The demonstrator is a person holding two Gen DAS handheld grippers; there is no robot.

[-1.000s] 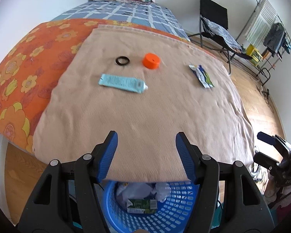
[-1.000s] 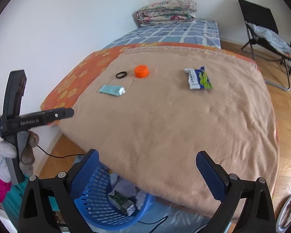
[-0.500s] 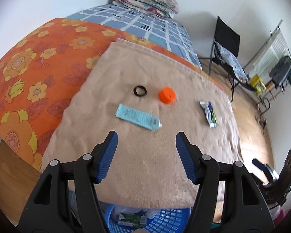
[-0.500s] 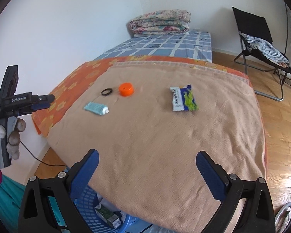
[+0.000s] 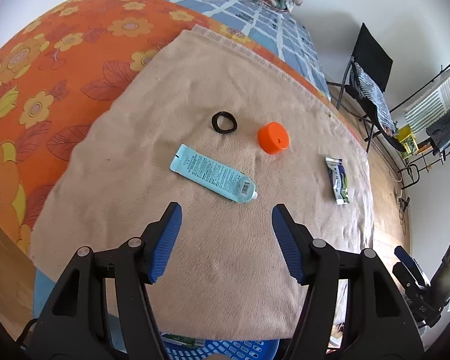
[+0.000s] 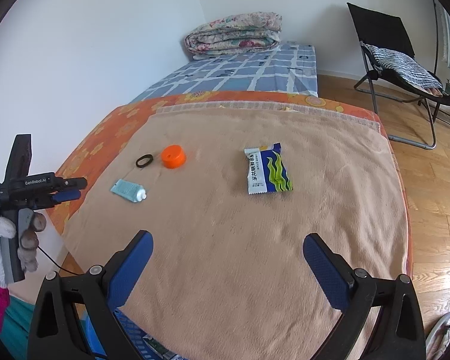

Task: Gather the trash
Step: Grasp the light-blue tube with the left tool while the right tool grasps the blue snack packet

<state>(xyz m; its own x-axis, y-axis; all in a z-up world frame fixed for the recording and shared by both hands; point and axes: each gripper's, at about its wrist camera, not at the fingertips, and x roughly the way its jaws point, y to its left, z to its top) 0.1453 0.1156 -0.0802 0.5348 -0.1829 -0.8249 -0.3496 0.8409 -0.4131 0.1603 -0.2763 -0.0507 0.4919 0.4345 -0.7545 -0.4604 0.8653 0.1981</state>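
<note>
On the tan blanket [image 5: 213, 258] lie a light blue tube [image 5: 213, 178] [image 6: 128, 190], a black ring [image 5: 224, 122] [image 6: 144, 160], an orange cap [image 5: 273, 137] [image 6: 173, 156] and a blue and white snack packet [image 5: 338, 184] [image 6: 267, 169]. My left gripper [image 5: 226, 213] hovers open just short of the tube, nothing between its fingers. It also shows at the left of the right wrist view, left gripper [image 6: 72, 190], held by a gloved hand [image 6: 12, 240]. The right gripper [image 6: 228, 247] is wide open above the blanket, short of the packet. A blue basket [image 5: 222, 350] [image 6: 132, 334] with trash sits below the bed's near edge.
An orange flowered sheet [image 5: 45, 69] and a blue checked sheet [image 6: 240, 72] cover the bed, with a folded quilt [image 6: 234, 36] at its far end. A black folding chair [image 6: 396, 60] and a clothes rack [image 5: 435, 111] stand on the wooden floor to the right.
Both grippers moved forward over the bed, so the trash items look nearer and the basket has slid to the bottom edge. The left view rolled. Jaws unchanged.
</note>
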